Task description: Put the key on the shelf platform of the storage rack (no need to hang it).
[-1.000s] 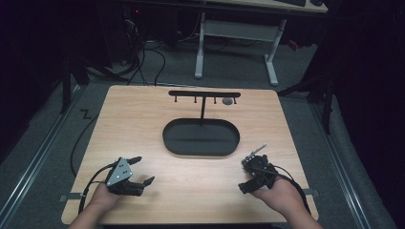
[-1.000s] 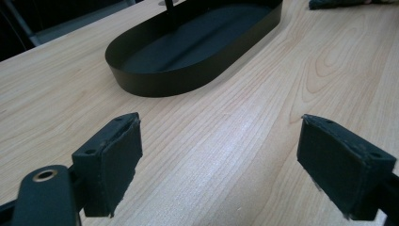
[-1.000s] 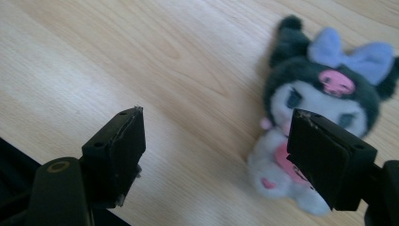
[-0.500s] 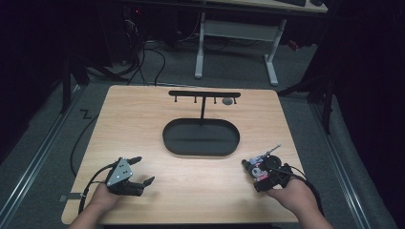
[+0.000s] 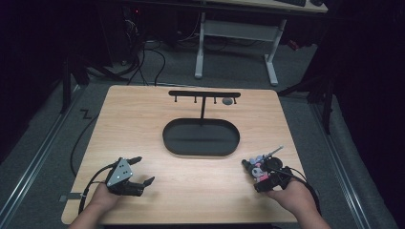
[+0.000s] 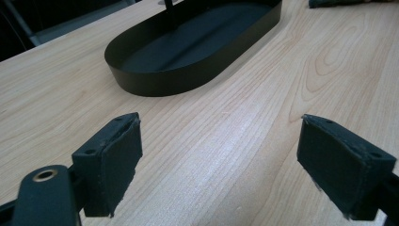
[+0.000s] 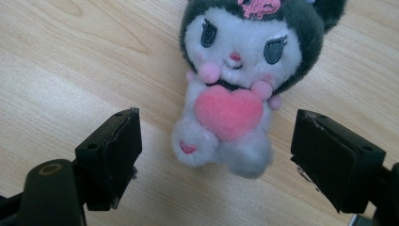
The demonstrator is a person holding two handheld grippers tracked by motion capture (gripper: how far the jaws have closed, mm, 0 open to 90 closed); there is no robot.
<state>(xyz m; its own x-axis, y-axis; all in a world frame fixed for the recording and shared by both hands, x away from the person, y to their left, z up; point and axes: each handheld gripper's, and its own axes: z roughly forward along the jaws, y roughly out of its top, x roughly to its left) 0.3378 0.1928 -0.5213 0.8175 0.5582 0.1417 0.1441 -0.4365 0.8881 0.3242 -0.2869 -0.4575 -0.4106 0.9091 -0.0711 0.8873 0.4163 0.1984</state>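
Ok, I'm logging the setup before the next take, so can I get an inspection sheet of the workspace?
Surface: wooden table, bare and tidy.
Job's things: plush toy lying on the table; black oval tray with a hook stand at the centre.
Clutter: nothing seen on the table.
Grippers: right hand-held gripper open, jaws just been opening, either side of the toy's legs without pressing; left hand-held gripper open, nothing between the jaws.
Cables: a cable trails off the table's left edge.
Surroundings: dark room, white desk frame behind, floor cables.
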